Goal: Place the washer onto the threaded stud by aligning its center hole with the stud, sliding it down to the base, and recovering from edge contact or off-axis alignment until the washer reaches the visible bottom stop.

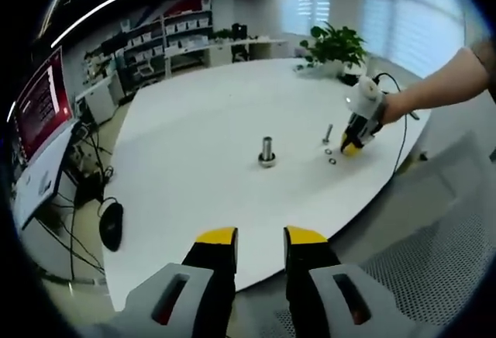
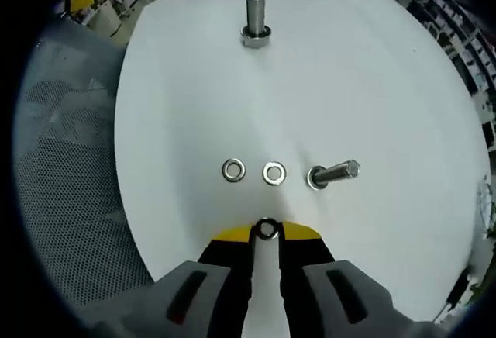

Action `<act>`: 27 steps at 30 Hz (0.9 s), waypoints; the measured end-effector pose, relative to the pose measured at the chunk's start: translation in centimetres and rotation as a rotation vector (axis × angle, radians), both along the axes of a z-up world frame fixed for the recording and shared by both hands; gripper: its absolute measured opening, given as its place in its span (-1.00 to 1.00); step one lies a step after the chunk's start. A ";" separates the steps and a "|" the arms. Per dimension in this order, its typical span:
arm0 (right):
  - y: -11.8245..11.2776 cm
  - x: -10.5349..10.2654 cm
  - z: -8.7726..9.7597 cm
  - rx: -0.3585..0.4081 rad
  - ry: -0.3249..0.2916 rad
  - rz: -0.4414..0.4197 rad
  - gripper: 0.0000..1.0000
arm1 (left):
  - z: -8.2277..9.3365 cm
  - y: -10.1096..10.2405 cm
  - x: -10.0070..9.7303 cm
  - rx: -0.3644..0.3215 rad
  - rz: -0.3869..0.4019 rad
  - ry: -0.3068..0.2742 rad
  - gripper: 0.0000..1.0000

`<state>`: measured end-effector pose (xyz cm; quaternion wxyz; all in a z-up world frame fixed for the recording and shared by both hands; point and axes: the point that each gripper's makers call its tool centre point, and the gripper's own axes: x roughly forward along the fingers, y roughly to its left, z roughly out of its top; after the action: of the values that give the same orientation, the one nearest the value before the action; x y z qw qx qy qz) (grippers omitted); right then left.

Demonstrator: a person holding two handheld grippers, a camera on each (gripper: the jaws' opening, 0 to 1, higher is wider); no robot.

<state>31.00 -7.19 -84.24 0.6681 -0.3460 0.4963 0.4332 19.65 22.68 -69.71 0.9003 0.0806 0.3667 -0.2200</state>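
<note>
My right gripper (image 2: 267,230) pinches washer (image 2: 267,229) at fingertips; threaded stud (image 2: 255,20) upright, straight ahead beyond it; left gripper (image 1: 260,236) released, farther from stud.

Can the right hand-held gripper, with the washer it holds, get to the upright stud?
Probably yes: the right hand-held gripper holds a washer, and bare table lies between it and the upright stud.
</note>
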 end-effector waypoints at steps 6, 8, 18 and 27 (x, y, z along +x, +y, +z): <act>-0.1 -0.2 0.0 0.023 -0.009 -0.014 -0.73 | 0.2 0.2 0.1 -0.006 0.017 -0.010 -0.54; -0.1 -0.3 0.0 0.024 -0.003 -0.018 -0.73 | 0.2 0.2 0.1 -0.004 0.014 -0.009 -0.54; -0.5 -0.2 -0.1 0.015 0.016 -0.021 -0.73 | 0.3 0.1 0.2 -0.008 0.010 -0.014 -0.54; -1.2 0.6 0.6 0.027 0.016 -0.057 -0.73 | 0.5 -0.3 0.2 -0.028 0.002 -0.021 -0.51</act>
<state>31.61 -8.36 -83.60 0.6805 -0.3194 0.5055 0.4234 19.88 22.42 -69.21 0.9054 0.0699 0.3543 -0.2232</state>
